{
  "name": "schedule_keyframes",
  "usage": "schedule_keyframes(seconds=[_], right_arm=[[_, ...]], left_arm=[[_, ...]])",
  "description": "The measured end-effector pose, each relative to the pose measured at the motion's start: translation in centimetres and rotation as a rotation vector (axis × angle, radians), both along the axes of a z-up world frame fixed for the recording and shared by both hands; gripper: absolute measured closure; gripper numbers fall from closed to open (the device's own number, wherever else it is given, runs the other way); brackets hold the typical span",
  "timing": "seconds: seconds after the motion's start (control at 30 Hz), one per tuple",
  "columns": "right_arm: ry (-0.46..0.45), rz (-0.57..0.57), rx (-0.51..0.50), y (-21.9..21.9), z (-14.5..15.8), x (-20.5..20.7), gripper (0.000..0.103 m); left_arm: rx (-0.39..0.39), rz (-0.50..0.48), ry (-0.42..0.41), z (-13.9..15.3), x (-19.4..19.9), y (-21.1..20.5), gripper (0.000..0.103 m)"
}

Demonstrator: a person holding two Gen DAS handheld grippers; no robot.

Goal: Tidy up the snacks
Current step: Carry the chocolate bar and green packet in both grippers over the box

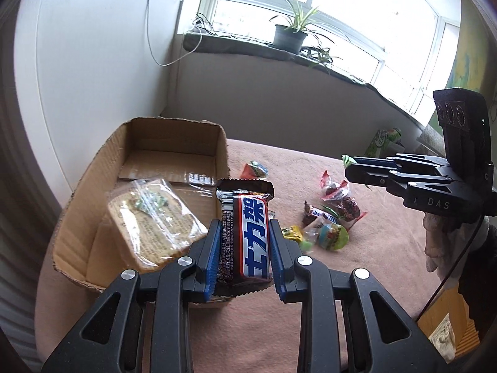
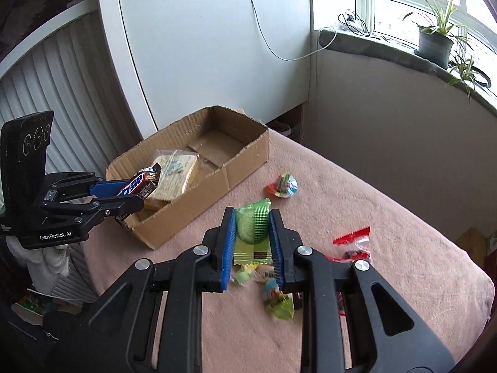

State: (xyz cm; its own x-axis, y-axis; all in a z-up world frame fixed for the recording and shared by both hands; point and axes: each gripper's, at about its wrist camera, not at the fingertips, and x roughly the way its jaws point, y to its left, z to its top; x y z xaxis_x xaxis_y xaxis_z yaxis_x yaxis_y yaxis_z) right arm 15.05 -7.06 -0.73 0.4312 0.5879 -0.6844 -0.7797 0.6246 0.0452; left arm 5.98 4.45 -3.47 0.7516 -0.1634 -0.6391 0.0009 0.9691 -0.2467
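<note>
My left gripper (image 1: 243, 227) is shut on a brown, red and blue chocolate bar (image 1: 248, 236), held in the air by the near right corner of an open cardboard box (image 1: 93, 186). A clear-wrapped cracker pack (image 1: 152, 223) lies inside the box. My right gripper (image 2: 251, 217) is shut on a green-wrapped snack (image 2: 253, 227), lifted over the pink cloth. From the right wrist view, the left gripper (image 2: 136, 191) with the chocolate bar (image 2: 139, 183) hangs over the box's (image 2: 242, 155) near end. The right gripper (image 1: 352, 168) shows at the right of the left wrist view.
Several loose wrapped snacks (image 1: 332, 214) lie on the pink cloth (image 1: 357, 279), including a round candy (image 2: 284, 185) and a red-edged packet (image 2: 354, 245). A green bag (image 1: 383, 141) stands at the far edge. Potted plants (image 1: 290, 35) line the windowsill. A white cabinet (image 2: 202, 46) stands behind the box.
</note>
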Motion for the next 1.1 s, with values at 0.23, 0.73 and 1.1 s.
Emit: schedule_keyframes(seconds=[0.23, 0.73, 1.1], right_arm=[[-0.019, 0.06, -0.028, 6.2, 0.4, 1.4, 0.081], [-0.025, 0.056, -0.106, 15.8, -1.4, 4.9, 0.081], [0.021, 0.05, -0.132, 17.8, -3.2, 6.5, 0.081]], left_arm=[[0.005, 0.094, -0.022, 0.6, 0.3, 4.0, 0.076], [0.046, 0.201, 0.024, -0.9, 2.3, 8.4, 0.076], [0.058, 0.2, 0.037, -1.2, 2.9, 8.7, 0.076]])
